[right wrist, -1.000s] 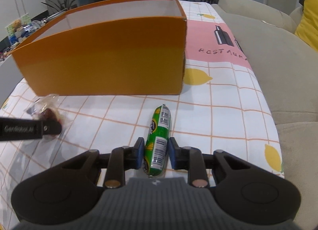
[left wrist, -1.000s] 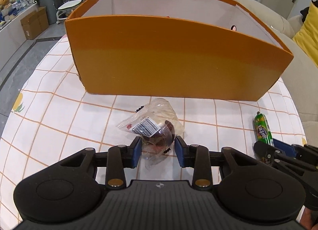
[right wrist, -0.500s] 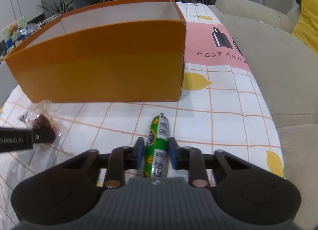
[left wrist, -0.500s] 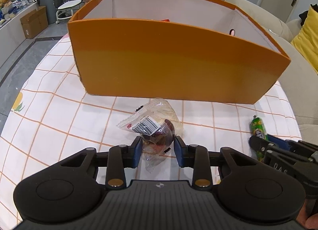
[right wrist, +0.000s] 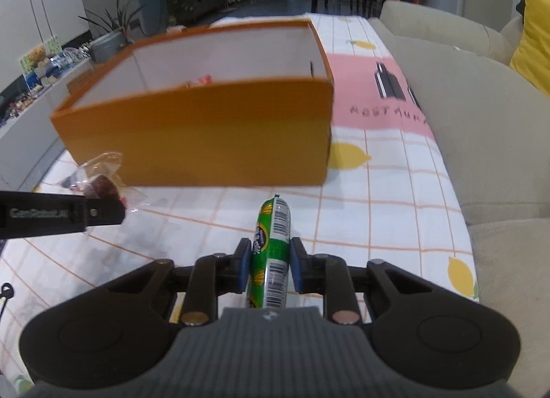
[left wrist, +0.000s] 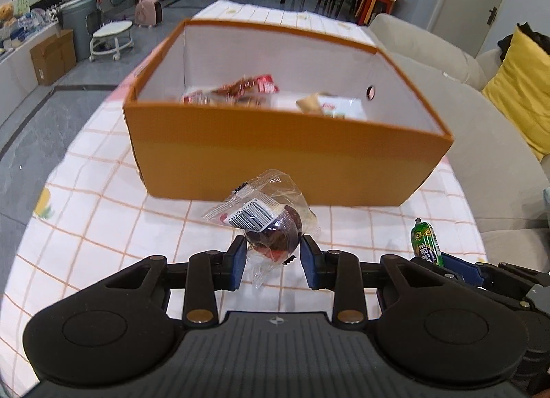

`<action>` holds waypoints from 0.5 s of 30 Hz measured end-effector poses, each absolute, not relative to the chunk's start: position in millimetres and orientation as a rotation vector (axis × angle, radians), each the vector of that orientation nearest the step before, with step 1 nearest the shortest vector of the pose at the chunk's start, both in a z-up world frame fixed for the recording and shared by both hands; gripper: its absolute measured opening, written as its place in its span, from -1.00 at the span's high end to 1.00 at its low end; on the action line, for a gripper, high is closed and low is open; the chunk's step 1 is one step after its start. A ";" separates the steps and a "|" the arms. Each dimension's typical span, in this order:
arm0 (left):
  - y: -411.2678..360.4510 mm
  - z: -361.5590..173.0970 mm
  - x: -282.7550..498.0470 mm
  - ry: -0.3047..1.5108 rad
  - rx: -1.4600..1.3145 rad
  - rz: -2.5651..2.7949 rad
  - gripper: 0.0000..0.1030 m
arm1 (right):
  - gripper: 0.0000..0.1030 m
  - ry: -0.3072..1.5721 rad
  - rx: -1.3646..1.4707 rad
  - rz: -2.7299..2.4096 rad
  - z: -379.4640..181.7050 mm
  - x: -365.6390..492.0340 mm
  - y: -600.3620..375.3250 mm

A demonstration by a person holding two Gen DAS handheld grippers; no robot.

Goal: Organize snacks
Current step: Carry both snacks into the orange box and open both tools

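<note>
My left gripper is shut on a clear snack packet with a dark round sweet and holds it above the tablecloth, in front of the orange box. My right gripper is shut on a green sausage stick, also lifted, near the box's right front corner. The stick shows in the left wrist view and the packet shows in the right wrist view. The orange box holds several wrapped snacks.
A checked tablecloth with lemon prints covers the table. A beige sofa with a yellow cushion runs along the right. The table's left edge drops to the grey floor.
Both grippers have risen with their snacks off the tablecloth. The box's inside and the snacks in it have come into view.
</note>
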State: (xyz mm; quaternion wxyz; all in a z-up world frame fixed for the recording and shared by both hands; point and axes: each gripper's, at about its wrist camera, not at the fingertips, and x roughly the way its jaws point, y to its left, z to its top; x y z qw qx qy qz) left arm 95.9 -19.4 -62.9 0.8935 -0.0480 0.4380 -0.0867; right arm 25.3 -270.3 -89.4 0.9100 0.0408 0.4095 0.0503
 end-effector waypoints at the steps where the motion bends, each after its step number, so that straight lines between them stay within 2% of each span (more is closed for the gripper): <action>1: -18.9 -58.4 95.2 0.898 -0.102 -0.182 0.27 | 0.60 0.833 0.087 0.110 -83.5 23.6 -269.7; 15: -18.7 15.5 114.6 0.767 -0.032 -0.256 0.27 | 0.60 0.680 0.114 0.153 -7.2 14.8 -263.9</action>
